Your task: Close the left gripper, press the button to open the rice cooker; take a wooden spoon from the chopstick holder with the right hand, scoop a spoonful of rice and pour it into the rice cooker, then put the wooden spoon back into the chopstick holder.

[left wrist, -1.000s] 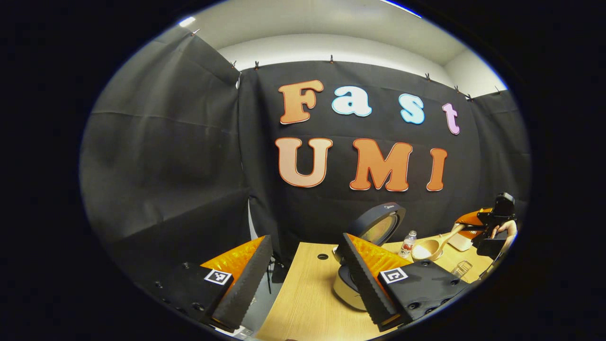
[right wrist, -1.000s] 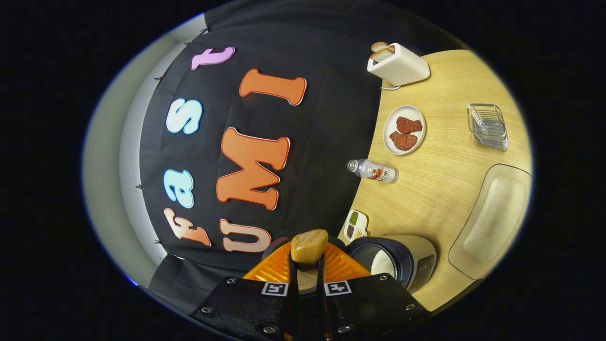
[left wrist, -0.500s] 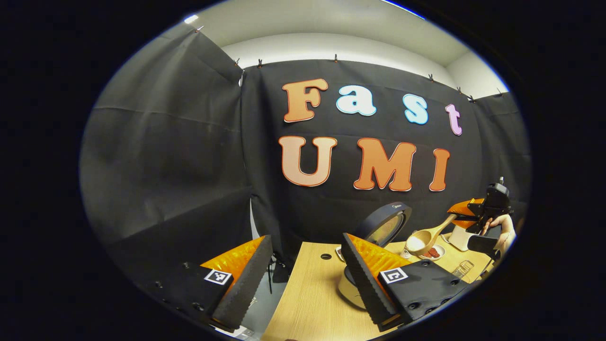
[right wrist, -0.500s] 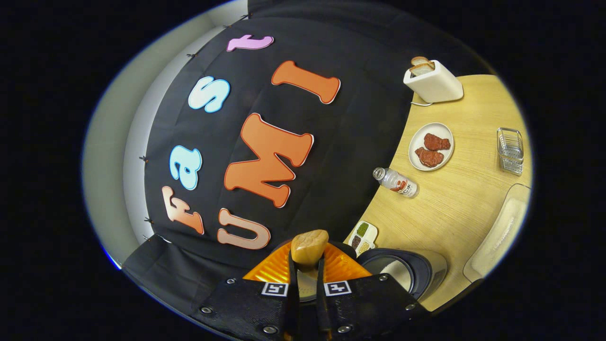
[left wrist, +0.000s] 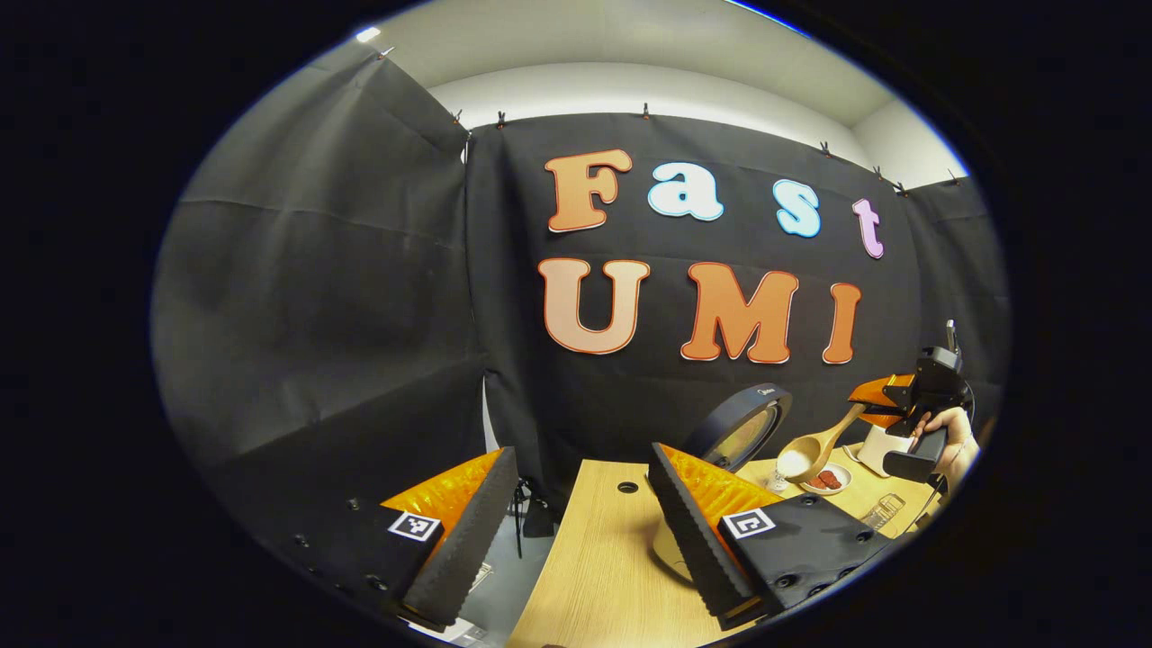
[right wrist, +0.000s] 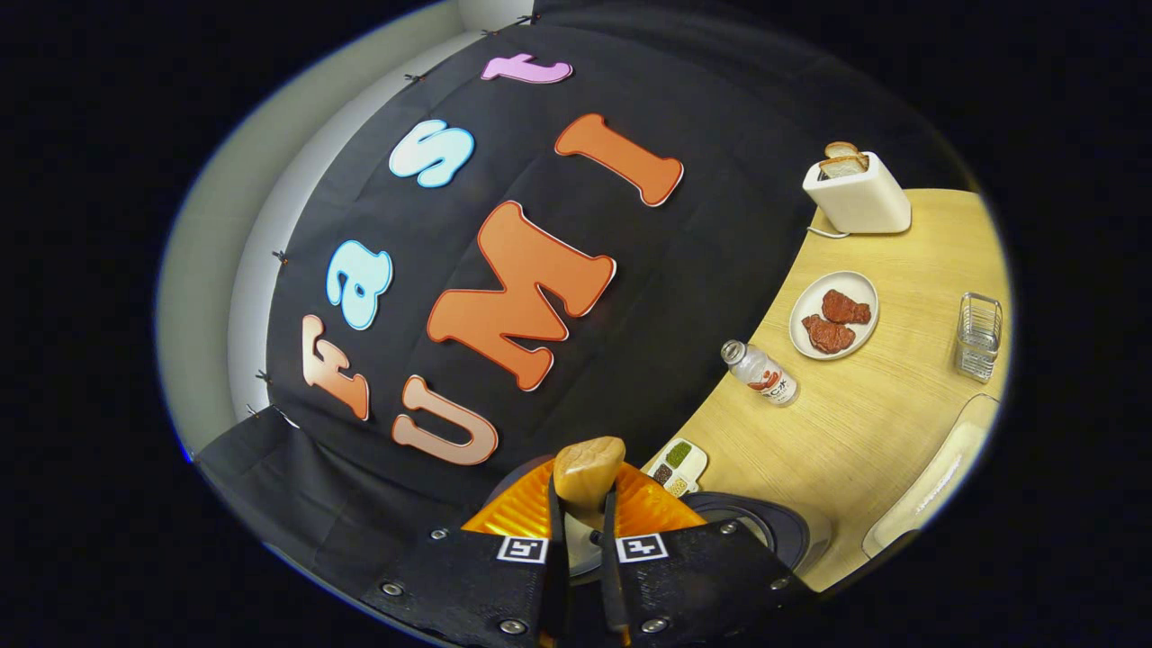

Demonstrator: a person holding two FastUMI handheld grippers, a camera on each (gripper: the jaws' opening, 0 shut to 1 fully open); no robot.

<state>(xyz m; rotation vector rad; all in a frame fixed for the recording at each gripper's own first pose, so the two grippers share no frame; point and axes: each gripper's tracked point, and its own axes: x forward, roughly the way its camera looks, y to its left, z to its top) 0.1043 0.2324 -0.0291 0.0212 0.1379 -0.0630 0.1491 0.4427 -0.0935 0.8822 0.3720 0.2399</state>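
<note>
My left gripper (left wrist: 576, 531) hangs open over the near left end of the wooden table (left wrist: 594, 576), holding nothing. Behind its right finger (left wrist: 693, 522) stands the rice cooker, its dark round lid (left wrist: 742, 425) raised. To the right, a hand (left wrist: 949, 436) holds my right gripper (left wrist: 886, 400), shut on the handle of the wooden spoon (left wrist: 810, 450). White rice fills the spoon's bowl, in the air right of the lid. In the right gripper view the right gripper (right wrist: 580, 531) is shut on the spoon (right wrist: 587, 472), and the cooker's dark rim (right wrist: 765, 531) lies just past the fingers.
Beyond the cooker are a small condiment dish (right wrist: 677, 463), a lying bottle (right wrist: 760, 372), a plate of meat (right wrist: 832, 315) and a white toaster (right wrist: 855, 198). The wire chopstick holder (right wrist: 979, 335) stands at the right, and a clear rice container (right wrist: 927, 495) sits nearer.
The right gripper has risen with the spoon and rolled, so the table turns in its view and the cooker slides under its fingers. The left gripper has drifted slightly and stays open.
</note>
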